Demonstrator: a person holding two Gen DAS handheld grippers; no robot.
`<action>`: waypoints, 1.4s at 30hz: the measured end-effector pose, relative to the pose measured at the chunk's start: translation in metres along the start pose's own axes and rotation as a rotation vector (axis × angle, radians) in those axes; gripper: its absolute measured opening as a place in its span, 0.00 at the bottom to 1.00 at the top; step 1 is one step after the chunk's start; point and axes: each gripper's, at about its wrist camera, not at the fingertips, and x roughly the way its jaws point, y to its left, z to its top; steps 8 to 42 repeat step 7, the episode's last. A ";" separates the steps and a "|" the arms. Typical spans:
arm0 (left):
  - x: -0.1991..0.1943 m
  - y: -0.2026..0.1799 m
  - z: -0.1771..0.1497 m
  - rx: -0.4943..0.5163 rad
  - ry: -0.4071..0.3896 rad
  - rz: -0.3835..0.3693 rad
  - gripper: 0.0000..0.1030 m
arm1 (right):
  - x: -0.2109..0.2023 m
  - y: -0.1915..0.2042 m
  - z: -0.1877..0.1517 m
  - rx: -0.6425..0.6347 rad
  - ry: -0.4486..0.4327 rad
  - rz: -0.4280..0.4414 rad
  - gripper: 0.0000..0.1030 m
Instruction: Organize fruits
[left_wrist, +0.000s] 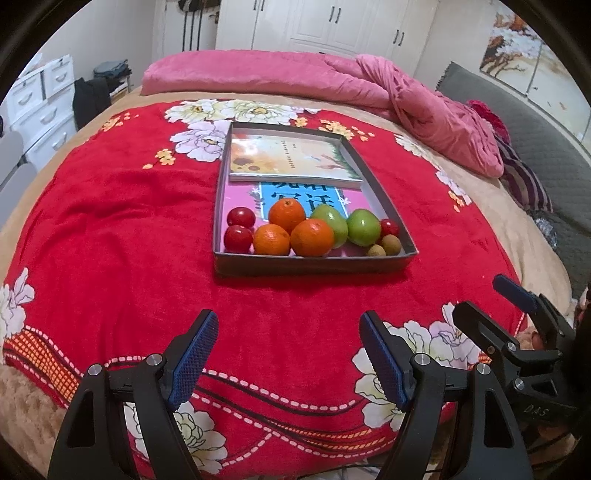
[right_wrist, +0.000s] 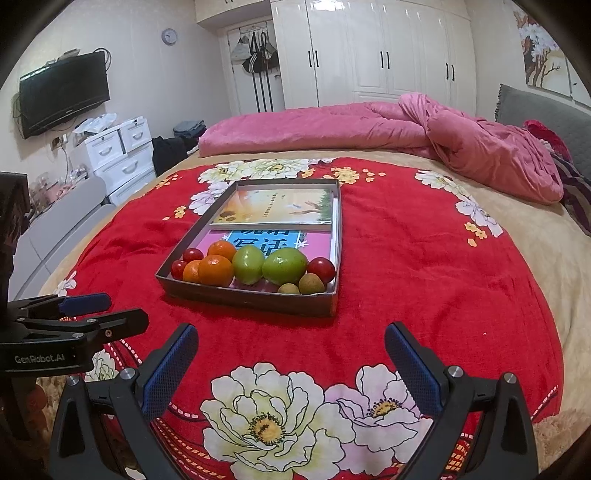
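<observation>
A shallow grey tray (left_wrist: 314, 265) (right_wrist: 243, 300) lies on the red flowered blanket. Along its near end sit two red fruits (left_wrist: 239, 229), three oranges (left_wrist: 312, 237) (right_wrist: 216, 270), two green apples (left_wrist: 364, 227) (right_wrist: 284, 266), one more red fruit (right_wrist: 322, 269) and two small brown longans (left_wrist: 391, 244) (right_wrist: 311, 283). My left gripper (left_wrist: 290, 356) hovers open over the blanket, short of the tray, with nothing between its blue pads. My right gripper (right_wrist: 291, 365) is likewise open and empty, a little nearer the tray's right corner. Each gripper shows at the edge of the other's view.
Two books (left_wrist: 288, 157) (right_wrist: 273, 206) fill the tray's far half and lie under the fruit. A pink quilt (left_wrist: 332, 81) is bunched along the bed's far side and right. White drawers (right_wrist: 118, 151) and a wall television (right_wrist: 64, 92) stand off to the left.
</observation>
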 end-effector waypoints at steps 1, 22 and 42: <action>0.001 0.003 0.001 -0.006 -0.002 0.007 0.78 | 0.000 -0.001 0.000 0.003 0.002 -0.001 0.99; 0.012 0.043 0.023 -0.073 -0.019 0.075 0.78 | 0.010 -0.016 0.005 0.041 0.009 -0.029 0.99; 0.012 0.043 0.023 -0.073 -0.019 0.075 0.78 | 0.010 -0.016 0.005 0.041 0.009 -0.029 0.99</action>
